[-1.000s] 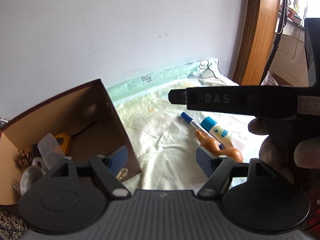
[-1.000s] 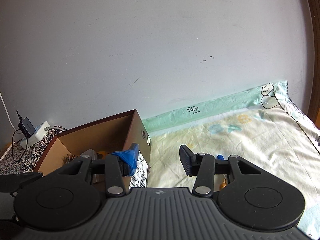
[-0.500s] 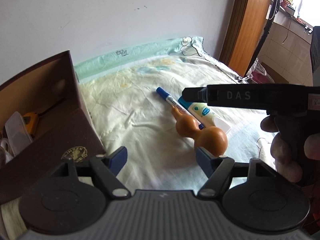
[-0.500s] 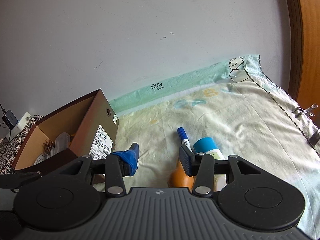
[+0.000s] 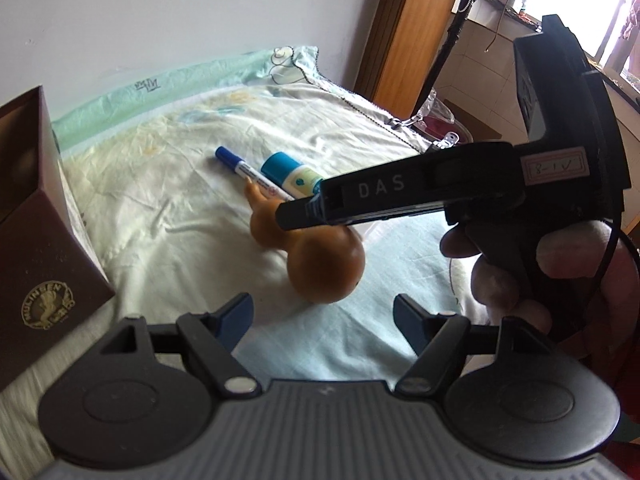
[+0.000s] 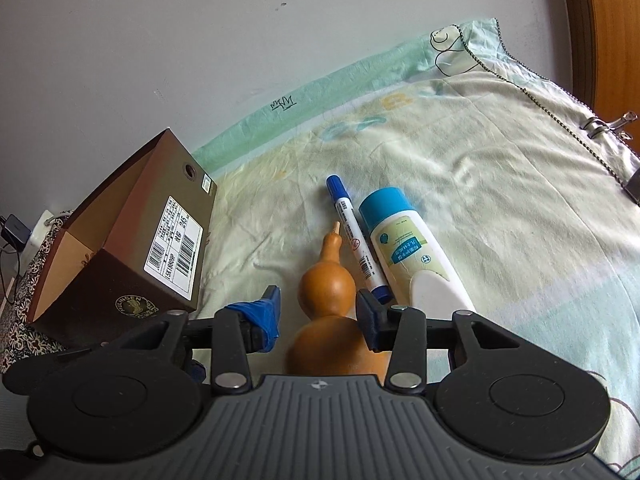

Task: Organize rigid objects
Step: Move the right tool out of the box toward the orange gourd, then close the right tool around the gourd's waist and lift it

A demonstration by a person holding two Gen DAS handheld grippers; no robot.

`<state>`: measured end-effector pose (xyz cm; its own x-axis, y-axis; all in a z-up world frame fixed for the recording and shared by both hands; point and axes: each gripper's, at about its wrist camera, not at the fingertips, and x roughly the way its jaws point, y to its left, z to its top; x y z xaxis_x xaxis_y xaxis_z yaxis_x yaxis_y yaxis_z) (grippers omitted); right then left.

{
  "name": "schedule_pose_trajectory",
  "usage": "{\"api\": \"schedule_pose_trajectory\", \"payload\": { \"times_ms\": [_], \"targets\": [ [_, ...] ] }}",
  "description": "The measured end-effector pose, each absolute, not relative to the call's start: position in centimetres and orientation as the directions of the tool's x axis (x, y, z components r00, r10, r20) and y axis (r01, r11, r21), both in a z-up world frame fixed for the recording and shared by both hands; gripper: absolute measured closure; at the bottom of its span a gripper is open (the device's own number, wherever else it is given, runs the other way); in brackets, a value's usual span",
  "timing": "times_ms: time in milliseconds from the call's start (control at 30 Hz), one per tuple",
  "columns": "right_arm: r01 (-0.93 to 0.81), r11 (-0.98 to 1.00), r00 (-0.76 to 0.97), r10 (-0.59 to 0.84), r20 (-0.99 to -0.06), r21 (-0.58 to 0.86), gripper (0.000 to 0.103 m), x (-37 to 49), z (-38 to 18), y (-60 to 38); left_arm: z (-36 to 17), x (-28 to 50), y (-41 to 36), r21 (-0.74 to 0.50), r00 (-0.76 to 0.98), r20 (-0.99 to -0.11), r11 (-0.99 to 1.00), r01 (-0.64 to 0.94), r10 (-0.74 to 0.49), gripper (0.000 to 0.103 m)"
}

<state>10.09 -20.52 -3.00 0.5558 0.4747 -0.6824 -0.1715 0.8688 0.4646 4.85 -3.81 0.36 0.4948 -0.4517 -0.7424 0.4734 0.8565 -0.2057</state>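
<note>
An orange-brown gourd lies on the pale bedsheet, also in the left wrist view. A blue marker and a white tube with a blue cap lie just right of it; the left wrist view shows the marker and tube too. My right gripper is open, its fingers either side of the gourd's waist, not closed on it. My left gripper is open and empty, just short of the gourd's big end. A brown shoebox stands at the left.
The right gripper's body and the hand holding it cross the left wrist view above the gourd. A wall runs behind the bed. A wooden door frame stands at the right. A charger lies at the far left.
Both grippers swung from the shoebox toward the gourd. The right gripper came down so its open fingers now straddle the gourd. The left gripper drew close to the gourd's big end.
</note>
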Motion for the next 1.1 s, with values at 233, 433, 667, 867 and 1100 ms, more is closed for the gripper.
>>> {"api": "schedule_pose_trajectory", "payload": {
  "times_ms": [233, 433, 667, 867, 1100],
  "targets": [
    [-0.162, 0.834, 0.493, 0.532, -0.688, 0.528, 0.078, 10.3, -3.6, -19.3, -0.8, 5.5, -2.8, -0.224, 0.482, -0.756, 0.867, 0.446, -0.444, 0.027],
    [-0.152, 0.788, 0.416, 0.599, -0.684, 0.597, 0.077, 10.5, -4.4, -17.6, -1.5, 5.9, -1.6, -0.232, 0.485, -0.763, 0.882, 0.41, -0.427, 0.027],
    [-0.206, 0.789, 0.394, 0.609, -0.689, 0.579, 0.077, 10.2, -4.4, -15.5, -2.4, 6.4, -0.2, -0.245, 0.484, -0.772, 0.896, 0.369, -0.411, 0.027],
    [-0.233, 0.792, 0.382, 0.609, -0.696, 0.565, 0.074, 10.5, -4.7, -14.6, -2.8, 6.7, 0.4, -0.254, 0.483, -0.776, 0.902, 0.348, -0.405, 0.033],
    [-0.239, 0.792, 0.373, 0.609, -0.7, 0.561, 0.072, 10.5, -4.7, -14.4, -3.3, 7.2, 0.5, -0.263, 0.469, -0.783, 0.901, 0.345, -0.408, 0.043]
  ]
}}
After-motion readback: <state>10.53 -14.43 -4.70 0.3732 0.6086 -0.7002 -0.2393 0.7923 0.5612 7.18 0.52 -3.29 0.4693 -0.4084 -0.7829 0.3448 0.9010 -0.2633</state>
